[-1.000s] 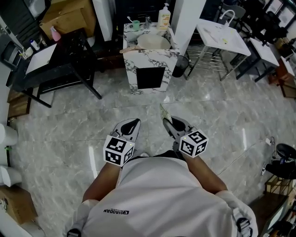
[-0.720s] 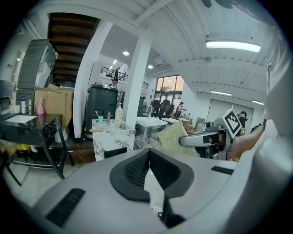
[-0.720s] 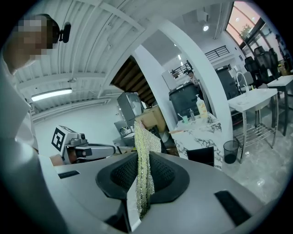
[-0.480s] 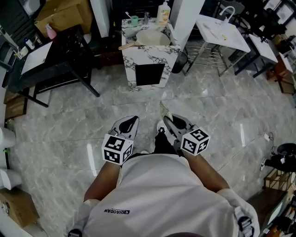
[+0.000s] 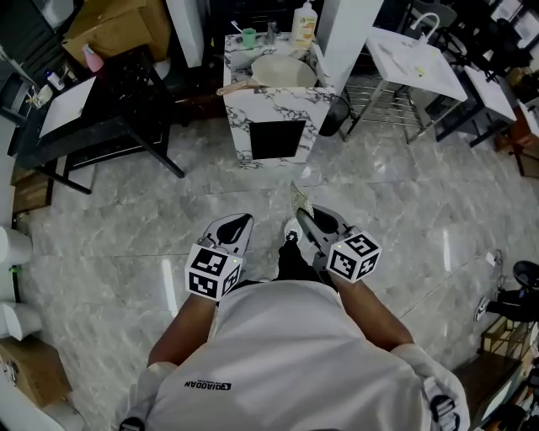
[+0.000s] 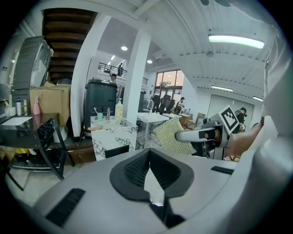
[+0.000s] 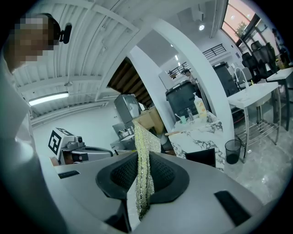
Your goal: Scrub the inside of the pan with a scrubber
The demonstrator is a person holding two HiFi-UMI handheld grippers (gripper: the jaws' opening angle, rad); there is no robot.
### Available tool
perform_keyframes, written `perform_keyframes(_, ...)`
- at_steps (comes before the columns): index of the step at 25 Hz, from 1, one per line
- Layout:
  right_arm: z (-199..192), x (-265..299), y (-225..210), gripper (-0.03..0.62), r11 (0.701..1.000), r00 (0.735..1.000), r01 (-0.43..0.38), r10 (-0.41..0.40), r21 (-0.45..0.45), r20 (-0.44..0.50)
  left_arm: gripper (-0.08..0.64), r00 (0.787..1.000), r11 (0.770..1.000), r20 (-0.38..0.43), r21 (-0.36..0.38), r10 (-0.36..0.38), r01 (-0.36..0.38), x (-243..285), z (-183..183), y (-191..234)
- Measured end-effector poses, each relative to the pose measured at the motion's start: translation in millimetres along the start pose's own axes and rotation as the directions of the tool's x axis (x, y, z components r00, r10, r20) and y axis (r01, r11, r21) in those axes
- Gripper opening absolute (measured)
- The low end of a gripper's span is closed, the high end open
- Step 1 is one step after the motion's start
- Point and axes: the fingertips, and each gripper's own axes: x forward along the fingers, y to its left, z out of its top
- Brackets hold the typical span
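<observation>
One flat scrubber (image 7: pixel 144 170), woven mesh — glittery

Marble counter (image 5: pixel 253 115) with pan (image 5: pixel 282 71), soap bottle (image 5: pixel 305 22)

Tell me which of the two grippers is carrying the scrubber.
The right gripper: its jaws clamp the glittery mesh scrubber, which sticks out past them. The left gripper is shut on nothing.

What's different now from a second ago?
One shoe has come forward into view between the grippers. Nothing was taken or let go. The right gripper still holds the scrubber, the left gripper stays shut and empty, and the pan sits on the marble stand.
</observation>
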Motion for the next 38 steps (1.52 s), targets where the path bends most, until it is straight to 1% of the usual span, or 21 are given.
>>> perform_keyframes(4,9,18,-27,0.074,1.0,1.0,-0.002,0.002,0.013,-0.006,0.014,1.0,1.0,-0.011,-0.002,0.024,-0.024,25,10,20)
perform_keyframes(8,25,40,-63,0.074,1.0,1.0,0.005,-0.005,0.023,-0.028,0.014,0.999,1.0,-0.032,0.001,0.024,-0.024,64,26,37)
perform_keyframes(11,44,50,-89,0.074,1.0,0.999,0.006,-0.005,0.022,-0.035,0.015,0.999,1.0,-0.046,0.007,0.017,-0.017,95,42,44)
perform_keyframes(17,92,73,-144,0.074,1.0,1.0,0.001,0.0,0.014,-0.021,0.014,0.999,1.0,-0.039,0.017,0.026,-0.025,151,89,67)
perform_keyframes(21,126,87,-179,0.074,1.0,1.0,-0.025,0.025,0.008,0.007,0.014,0.998,0.999,-0.049,0.035,0.038,-0.036,191,115,80)
perform_keyframes(26,151,103,-219,0.074,0.999,0.999,-0.052,0.052,-0.015,0.003,0.014,0.998,0.997,-0.032,0.061,0.059,-0.057,239,144,91)
perform_keyframes(30,157,112,-245,0.074,0.999,0.999,-0.049,0.049,-0.006,-0.008,0.014,0.997,0.996,-0.039,0.056,0.07,-0.068,262,150,102)
perform_keyframes(35,154,123,-260,0.074,0.999,0.998,-0.05,0.05,0.017,-0.03,0.014,0.994,0.996,-0.071,0.028,0.085,-0.083,273,143,116)
perform_keyframes(38,153,133,-267,0.074,0.998,0.998,-0.052,0.053,0.025,-0.041,0.014,0.992,0.996,-0.084,0.025,0.09,-0.088,279,140,126)
